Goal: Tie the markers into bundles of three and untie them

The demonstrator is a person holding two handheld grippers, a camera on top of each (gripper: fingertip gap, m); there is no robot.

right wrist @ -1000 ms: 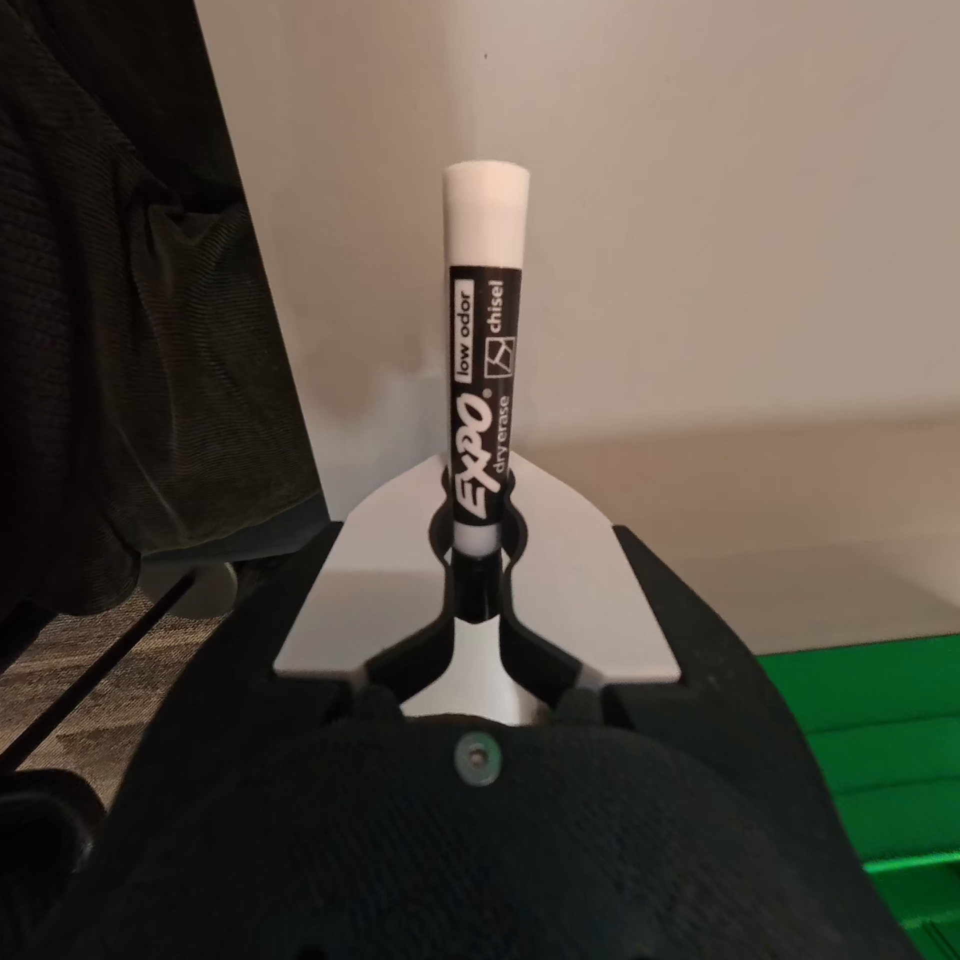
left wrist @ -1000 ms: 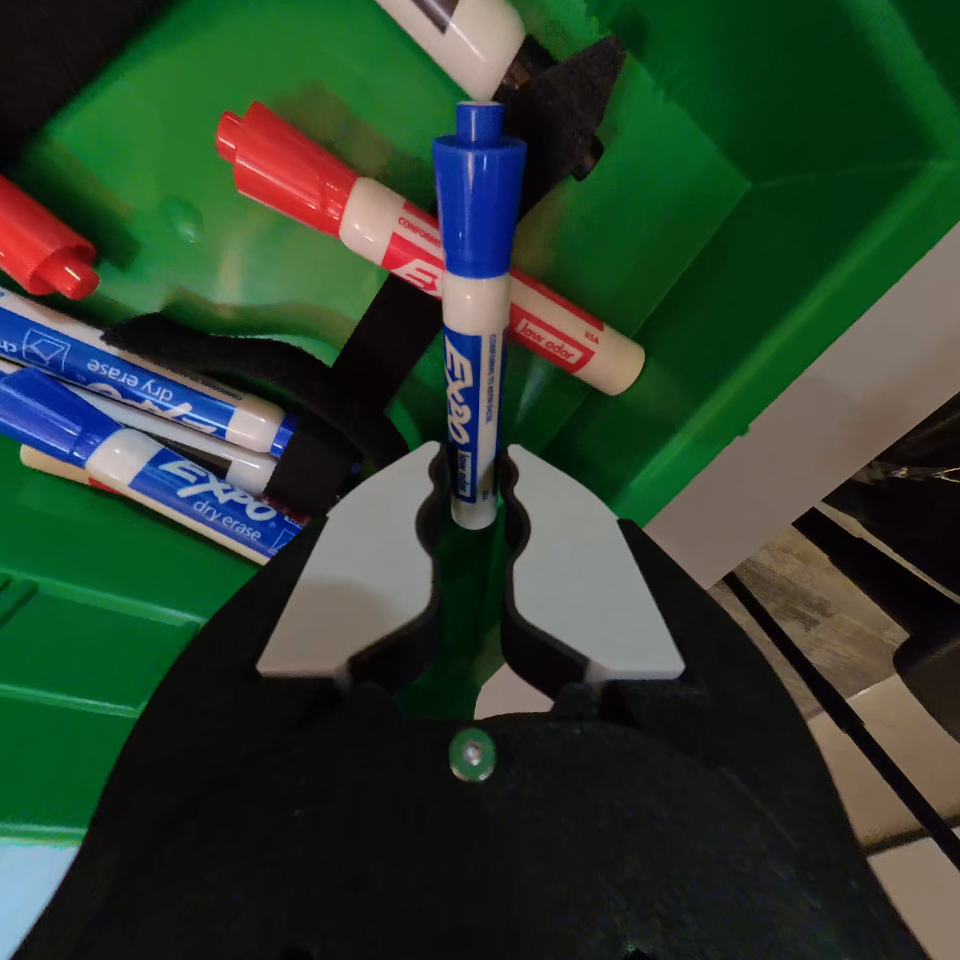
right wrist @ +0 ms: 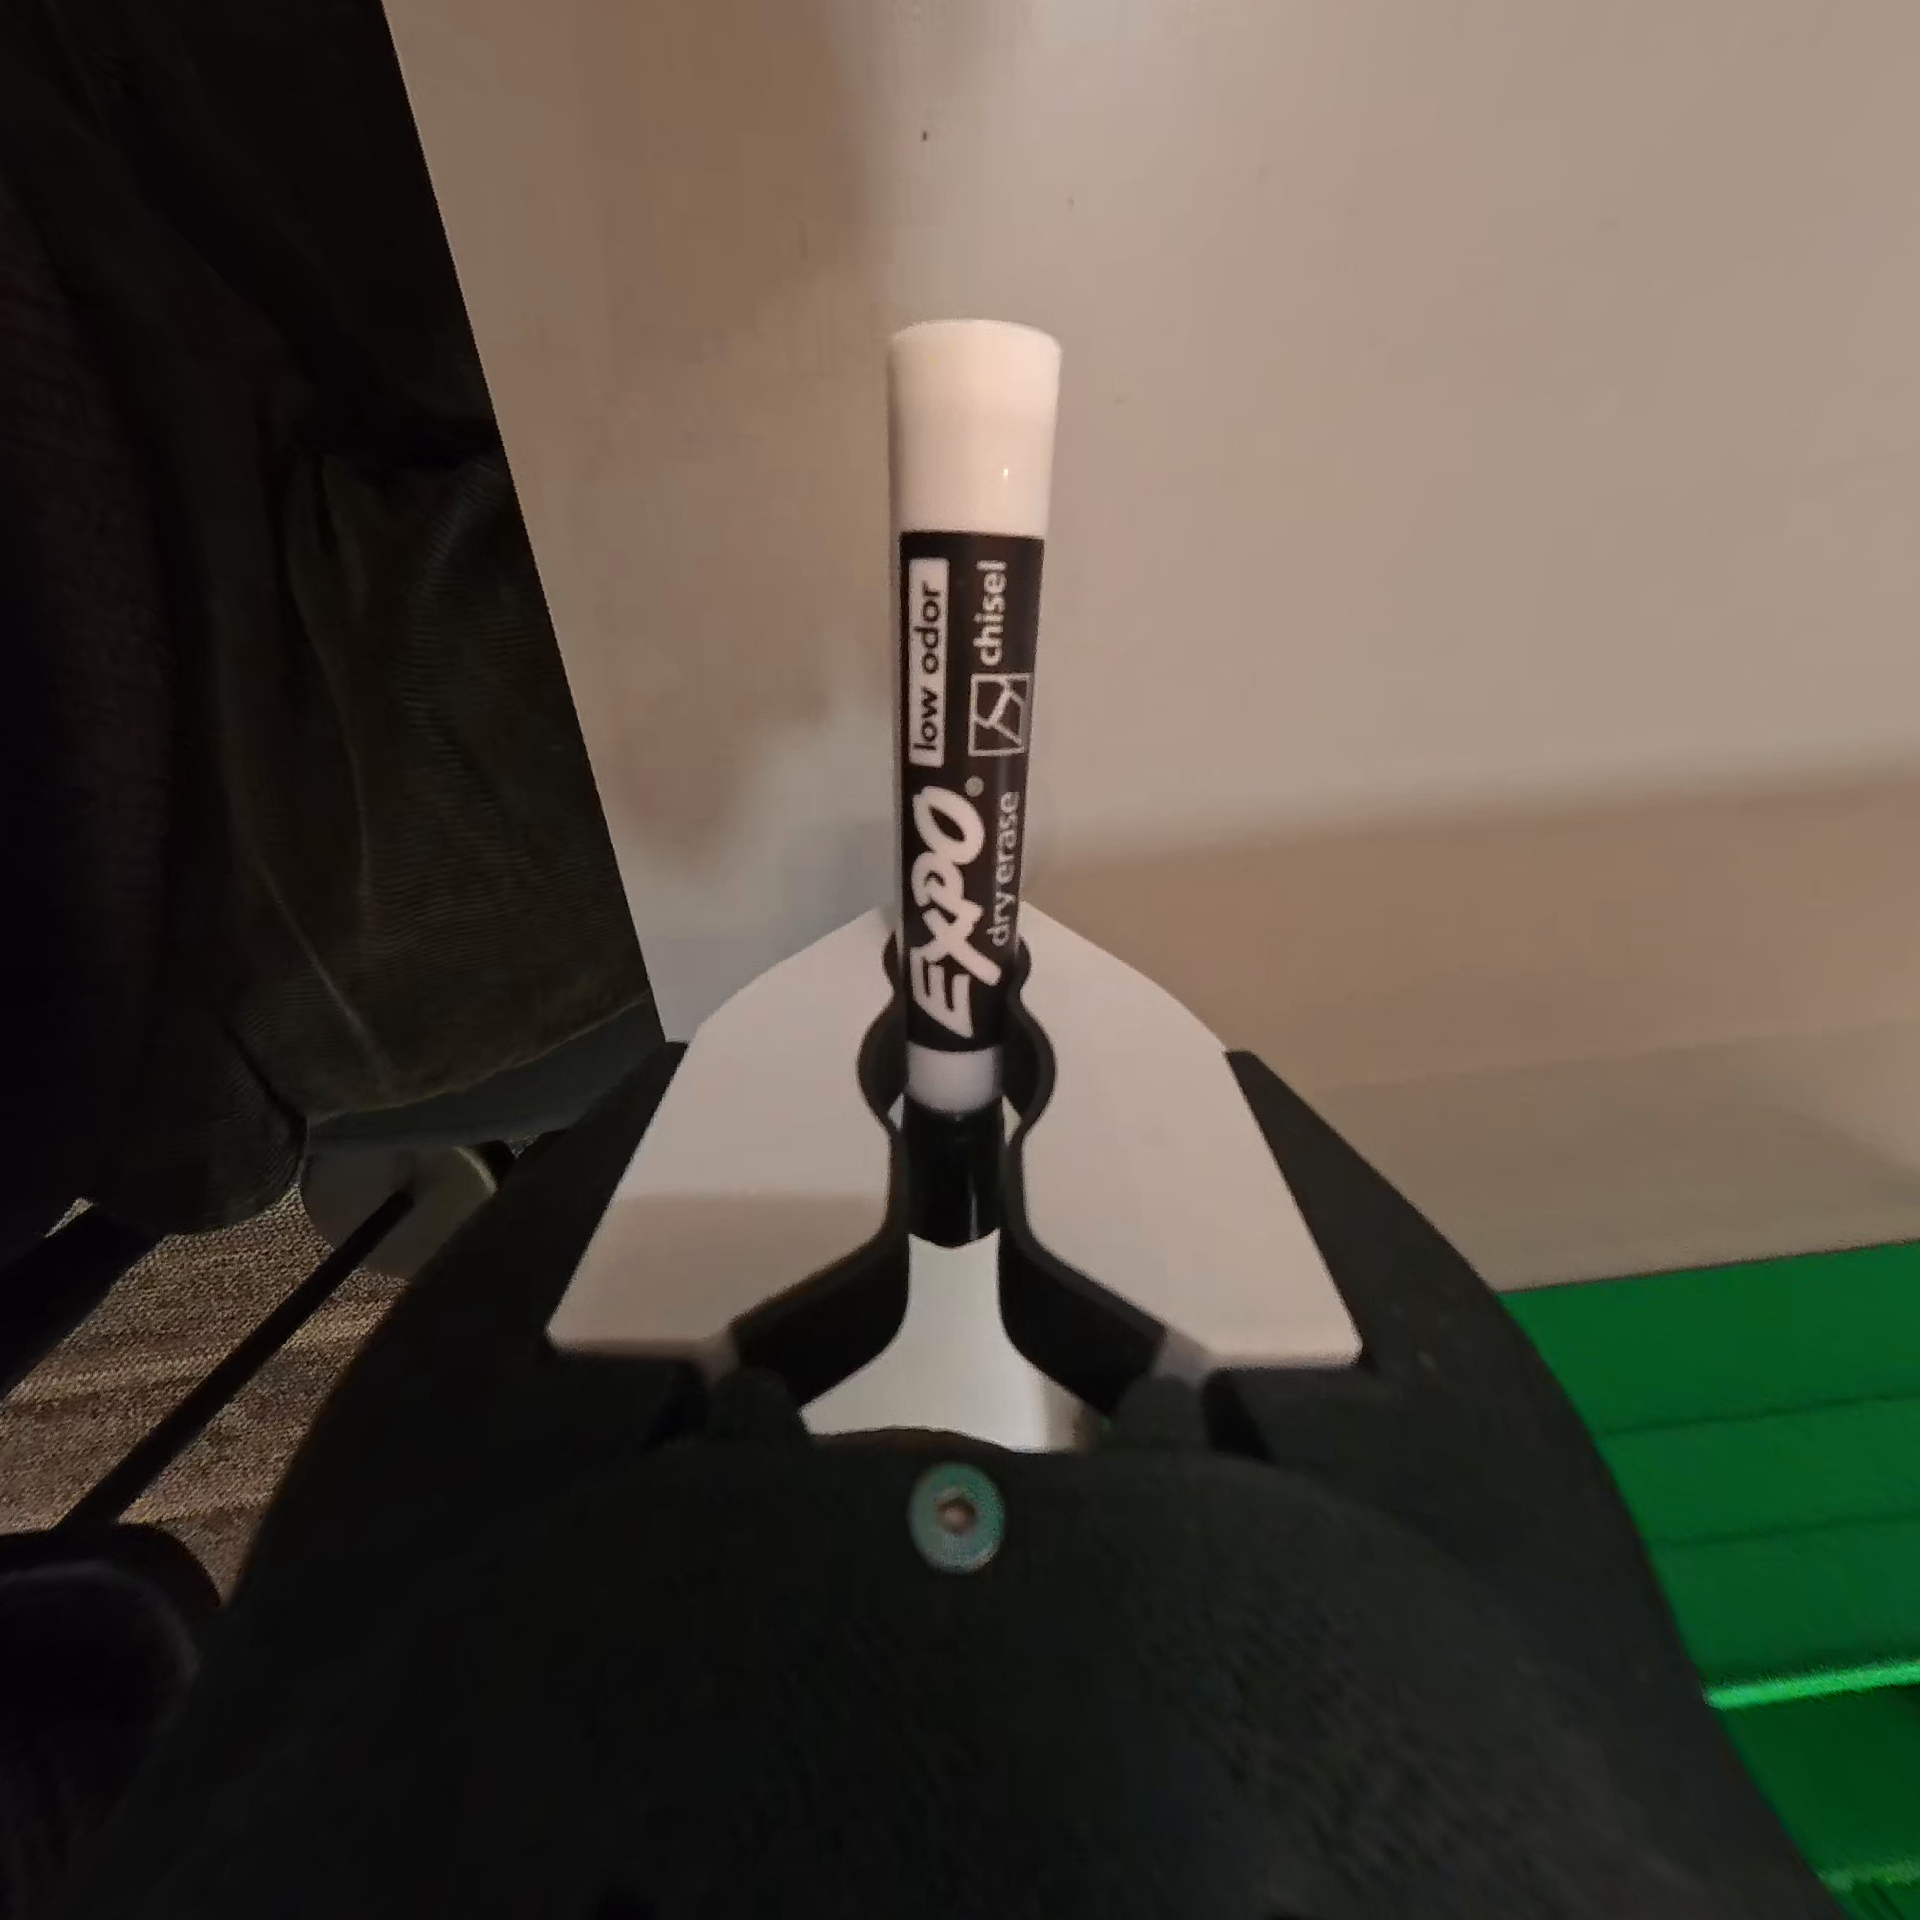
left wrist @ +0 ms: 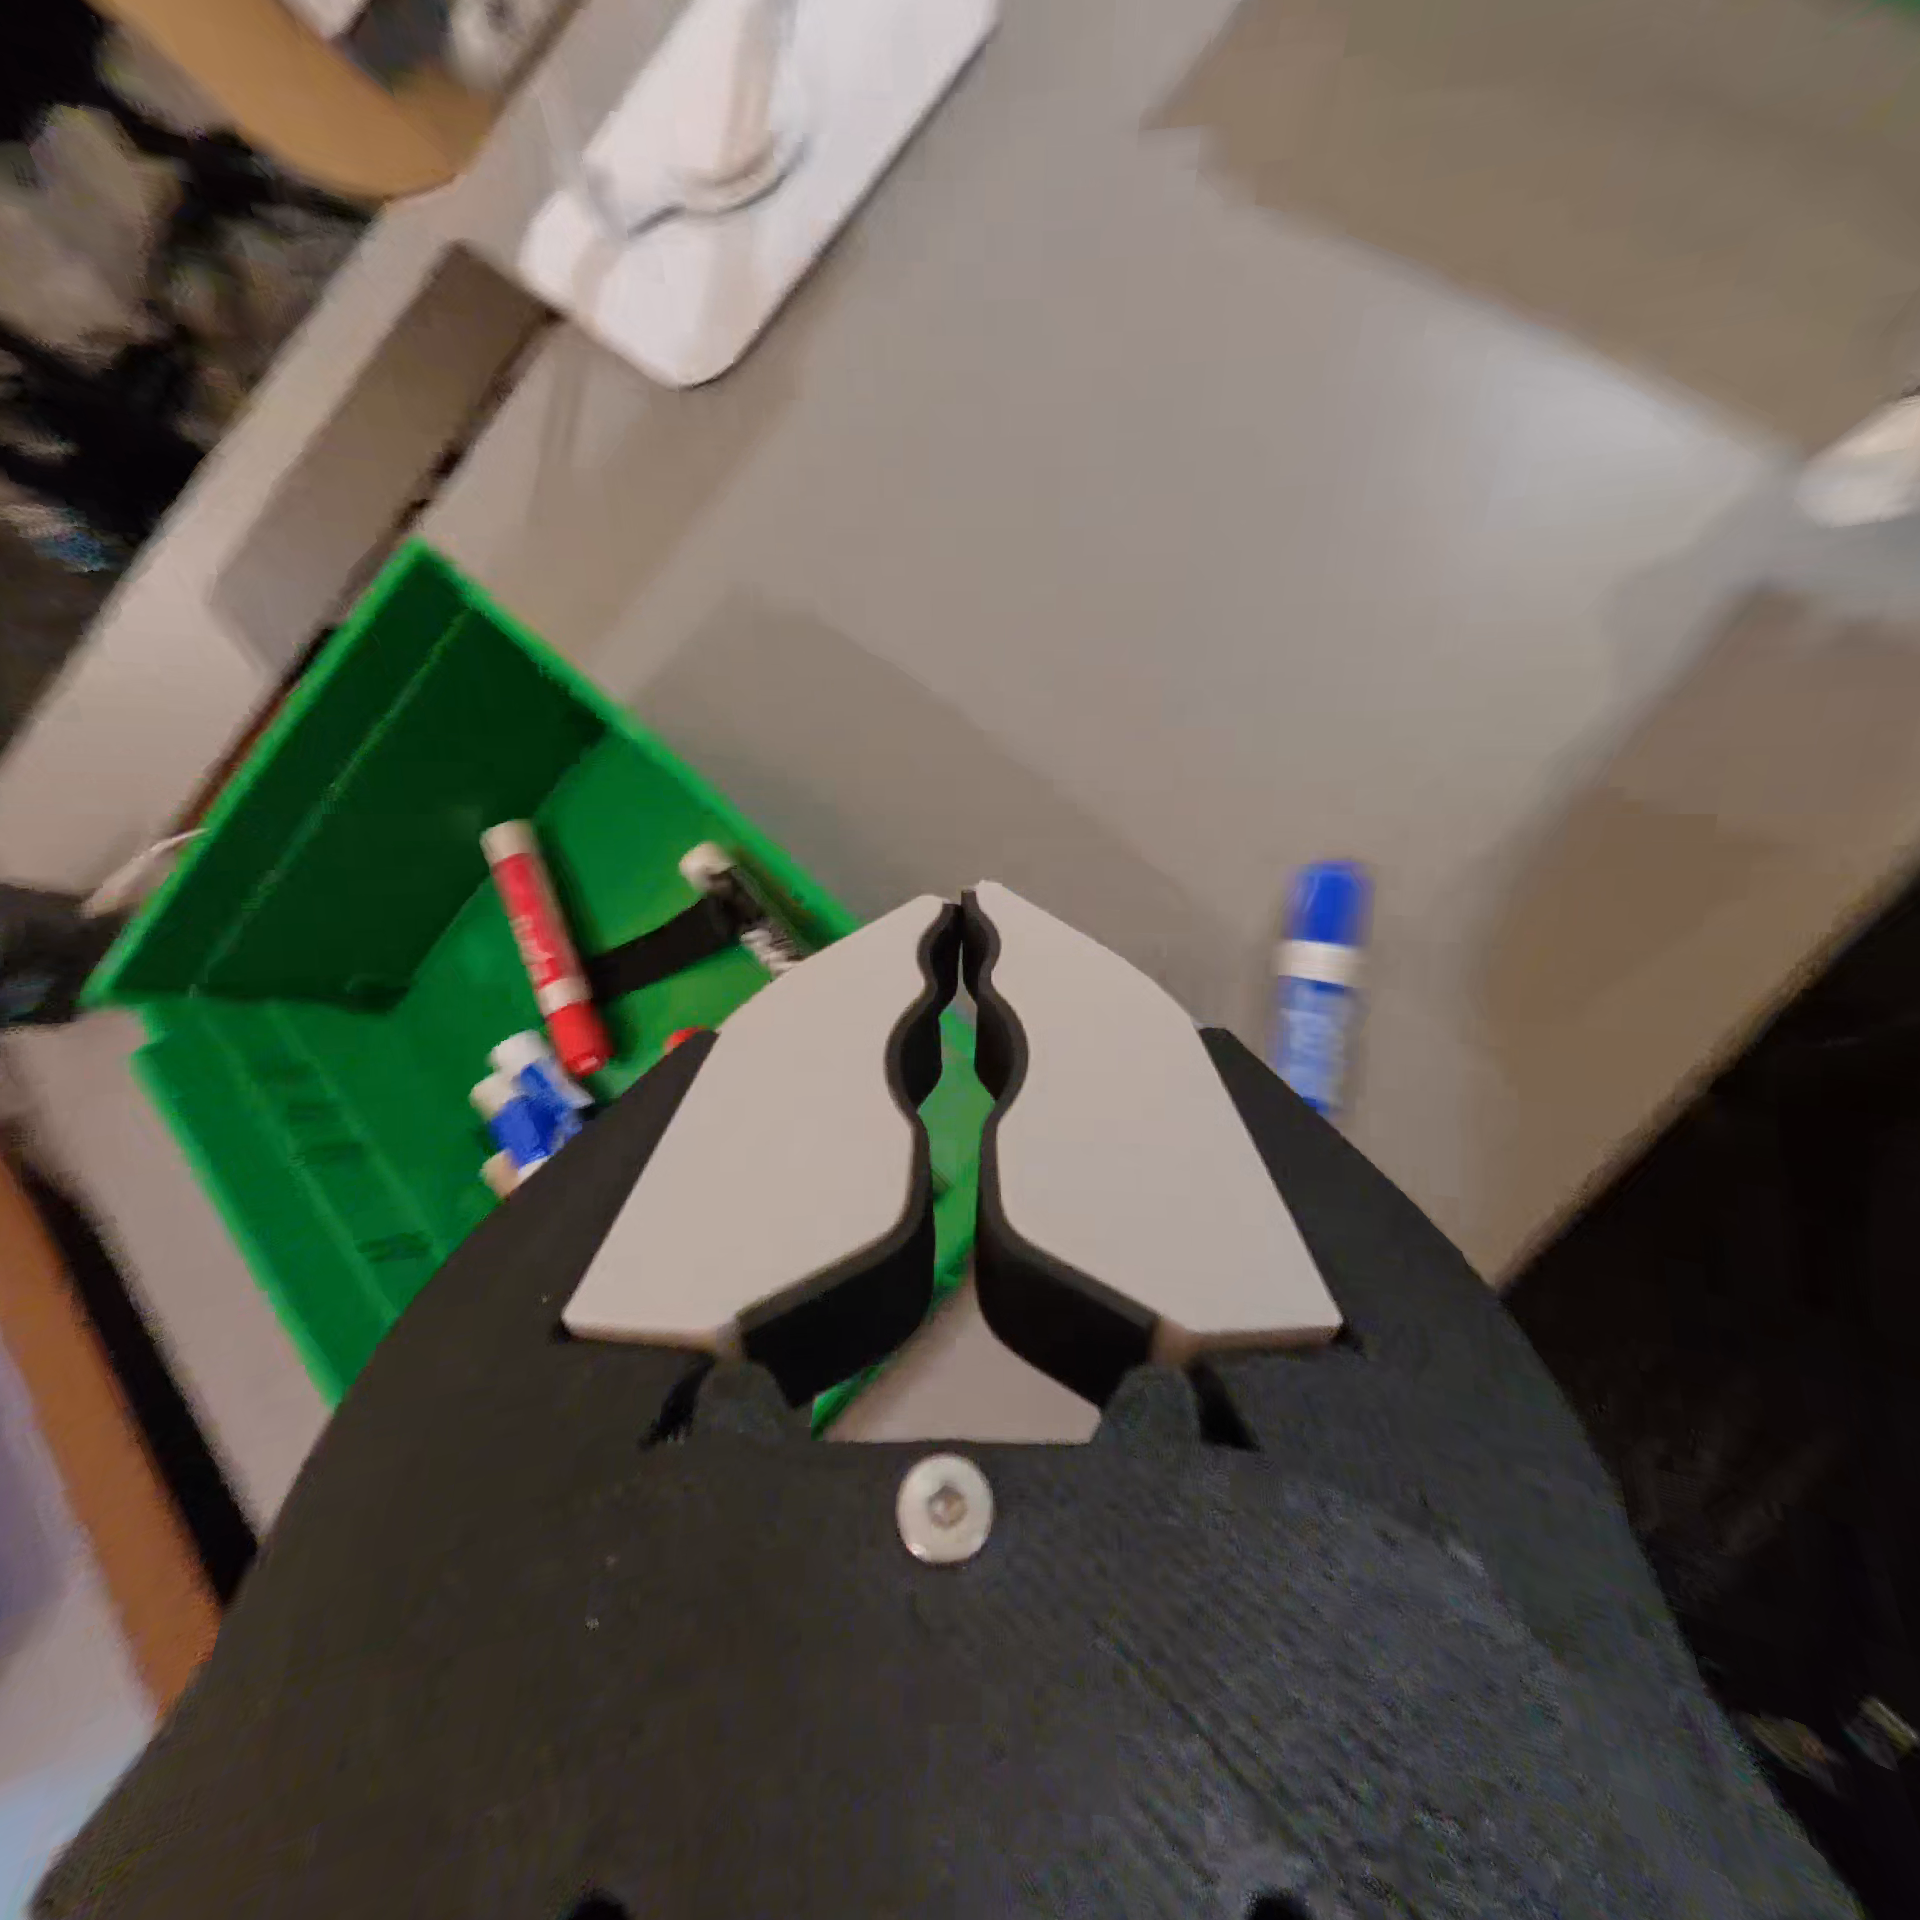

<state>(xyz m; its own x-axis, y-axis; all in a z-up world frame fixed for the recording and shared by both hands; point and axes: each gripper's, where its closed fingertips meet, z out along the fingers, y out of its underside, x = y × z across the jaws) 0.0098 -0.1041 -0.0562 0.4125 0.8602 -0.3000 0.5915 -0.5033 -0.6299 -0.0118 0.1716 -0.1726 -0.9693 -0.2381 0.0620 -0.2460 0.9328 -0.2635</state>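
- A pale wall was seen behind the grey table.
- Patterned carpet floor was shown beneath a dark chair.

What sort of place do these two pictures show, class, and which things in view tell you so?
Probably an office or workroom, though that is a guess. A green bin of dry-erase markers sits on a grey table, a blue marker lies beside it, and a dark mesh chair back stands over carpeted floor.
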